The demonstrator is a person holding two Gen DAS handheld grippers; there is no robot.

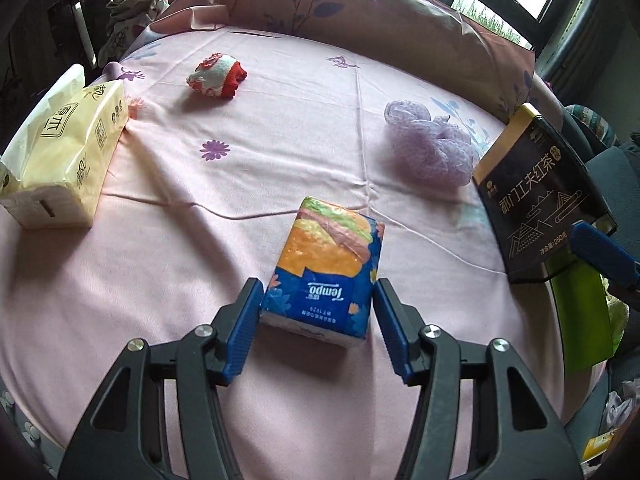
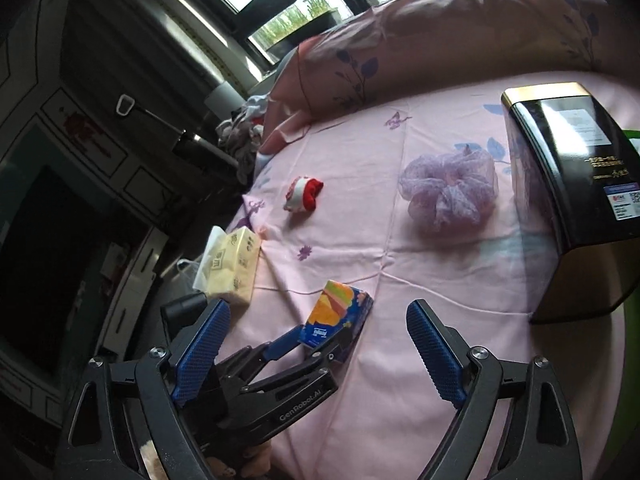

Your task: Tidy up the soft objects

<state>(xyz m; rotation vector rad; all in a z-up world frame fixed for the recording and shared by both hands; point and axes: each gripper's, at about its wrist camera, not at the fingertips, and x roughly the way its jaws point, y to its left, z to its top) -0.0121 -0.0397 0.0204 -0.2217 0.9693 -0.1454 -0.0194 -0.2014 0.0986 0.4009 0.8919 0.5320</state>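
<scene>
A blue and orange Tempo tissue pack [image 1: 326, 268] lies on the pink bed sheet [image 1: 248, 168]. My left gripper [image 1: 316, 300] closes on its near end, both blue pads touching its sides. It also shows in the right wrist view [image 2: 334, 314], held by the left gripper [image 2: 308, 344]. My right gripper [image 2: 320, 344] is open and empty above the sheet. A purple mesh scrunchie [image 1: 430, 144] [image 2: 450, 192], a red and white rolled sock [image 1: 218, 76] [image 2: 302, 194] and a yellow tissue pack [image 1: 64, 152] [image 2: 230, 268] lie on the sheet.
A black tea box [image 1: 540, 192] [image 2: 572, 184] stands at the bed's right edge, a green item [image 1: 580, 300] beside it. A pink pillow [image 1: 360, 4] [image 2: 440, 36] lines the far side. Clothes [image 1: 136, 0] are piled at the far left. A dark cabinet [image 2: 60, 200] stands left of the bed.
</scene>
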